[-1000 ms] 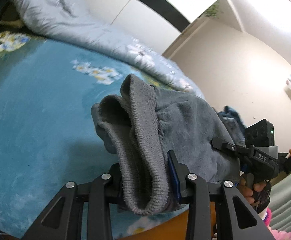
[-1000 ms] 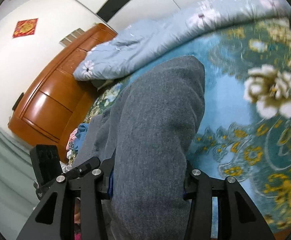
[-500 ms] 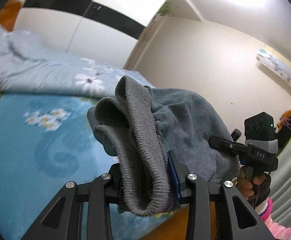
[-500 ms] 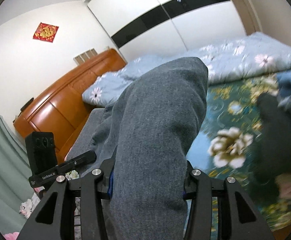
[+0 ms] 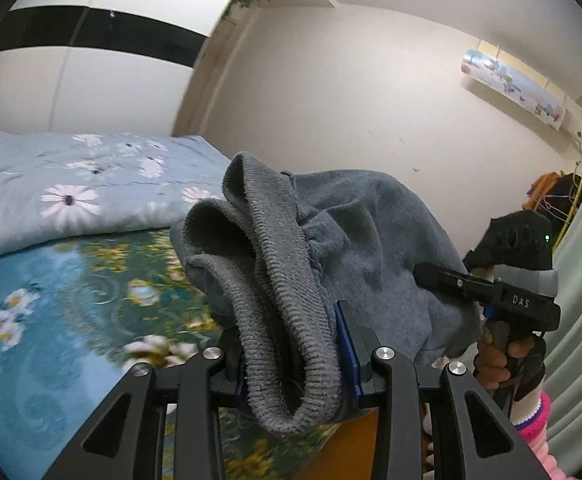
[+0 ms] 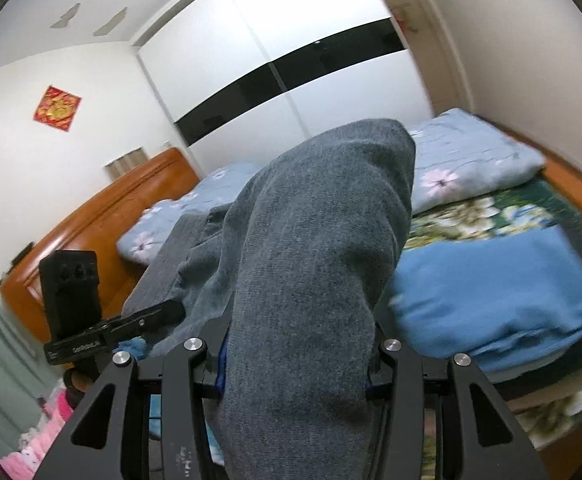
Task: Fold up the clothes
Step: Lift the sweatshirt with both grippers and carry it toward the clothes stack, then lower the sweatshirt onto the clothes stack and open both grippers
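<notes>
Ahead of you the bed (image 5: 43, 320) fills the lower half of both views, its teal flowered sheet running from about 7 o'clock to 10 o'clock in the left wrist view. A pale blue quilt (image 5: 71, 184) with white daisies lies bunched along its far side at 10 o'clock, in front of the white wardrobe (image 6: 291, 80) with the black band. The wooden headboard (image 6: 103, 216) stands at 9 o'clock in the right wrist view, and a folded blue garment (image 6: 491, 292) lies on the sheet at 3 o'clock, blurred at its edges.

You hold the grey garment (image 6: 311, 260) off the bed, stretched between both tools. Your left gripper (image 5: 291, 364) is clamped on its ribbed cuff (image 5: 275, 280), which bulges up through the jaws and loops down below them at 6 o'clock. Your right gripper (image 6: 295, 356) is clamped on a thick fold of the same grey cloth, which rises to 12 o'clock and covers the fingertips; it may be a sleeve or a trouser leg, but the view doesn't settle that. Each tool shows in the other's view, at 3 o'clock and at 8 o'clock. Your right hand (image 5: 503, 356) wraps the handle, with a pink cuff (image 5: 539, 420) below it.
</notes>
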Demonstrator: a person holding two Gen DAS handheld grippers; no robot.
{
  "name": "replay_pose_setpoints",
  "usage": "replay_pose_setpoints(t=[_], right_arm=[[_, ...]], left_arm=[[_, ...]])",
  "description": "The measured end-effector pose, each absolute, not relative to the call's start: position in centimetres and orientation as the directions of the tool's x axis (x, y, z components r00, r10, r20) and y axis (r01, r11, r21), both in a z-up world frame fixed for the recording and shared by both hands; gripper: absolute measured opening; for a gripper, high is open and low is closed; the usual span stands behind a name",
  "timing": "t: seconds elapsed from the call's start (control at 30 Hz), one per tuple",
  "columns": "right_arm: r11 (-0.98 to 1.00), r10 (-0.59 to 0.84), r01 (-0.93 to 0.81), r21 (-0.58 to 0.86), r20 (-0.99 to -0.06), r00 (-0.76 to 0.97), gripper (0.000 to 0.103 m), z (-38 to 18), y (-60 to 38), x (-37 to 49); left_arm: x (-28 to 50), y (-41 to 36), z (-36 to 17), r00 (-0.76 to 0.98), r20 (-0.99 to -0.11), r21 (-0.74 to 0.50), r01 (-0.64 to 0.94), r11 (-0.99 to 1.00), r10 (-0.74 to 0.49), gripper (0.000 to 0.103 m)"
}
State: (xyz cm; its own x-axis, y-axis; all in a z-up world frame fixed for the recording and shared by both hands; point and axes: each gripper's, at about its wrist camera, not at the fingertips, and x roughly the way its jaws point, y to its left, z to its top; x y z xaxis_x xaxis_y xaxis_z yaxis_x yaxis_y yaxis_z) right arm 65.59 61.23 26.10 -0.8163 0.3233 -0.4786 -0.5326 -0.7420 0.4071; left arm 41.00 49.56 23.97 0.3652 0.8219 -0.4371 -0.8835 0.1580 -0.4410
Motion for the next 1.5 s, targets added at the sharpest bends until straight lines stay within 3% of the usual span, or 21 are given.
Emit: replay_pose_setpoints(t=[0.27,0.53,0.8,0.93,1.07,1.13,1.37,1.5], right_arm=[[-0.69,0.391,-0.63,0.357,-0.549,-0.739,0.048,26.4,67.9,70.3],[-0.659,0.435,-0.674,0.333,-0.563,-0.703,0.048,25.9,74.2,72.5],[-0.55,0.395,-0.731,0.405,-0.645,-0.654,0.048,18.3,79.1,73.5],[-0.541,0.382,-0.699,0.467,-0.604,-0.7,0.05,16.3,79.6,74.3],[-0.54,0.393,-0.703,0.463,-0.6,-0.697,0.051,16.6,79.3,74.2],[-0.549,0.402,-0.706,0.447,-0.599,-0.692,0.053,17.4,78.7,74.5],[-0.58,0.451,-0.735,0.353,-0.613,-0.649,0.057,19.9,77.3,75.8],[-0.561,0.552,-0.772,0.299,-0.56,-0.619,0.057,23.2,76.4,76.4]], left_arm=[[46.1,58.4,22.6,0.447,-0.455,-0.525,-0.833,0.173,0.77,0.038],[50.4,63.9,21.6,0.415,-0.475,-0.509,-0.849,0.142,0.776,0.039],[51.9,66.5,16.2,0.405,-0.546,-0.482,-0.868,0.12,0.734,0.043],[51.3,67.0,15.1,0.413,-0.565,-0.497,-0.862,0.105,0.715,0.045],[50.9,66.5,15.6,0.443,-0.545,-0.522,-0.844,0.125,0.712,0.049],[50.4,66.0,16.2,0.457,-0.538,-0.531,-0.837,0.136,0.708,0.061],[47.3,64.2,20.1,0.354,-0.505,-0.454,-0.884,0.107,0.787,0.066],[47.4,64.6,22.8,0.342,-0.456,-0.442,-0.888,0.125,0.821,0.066]])
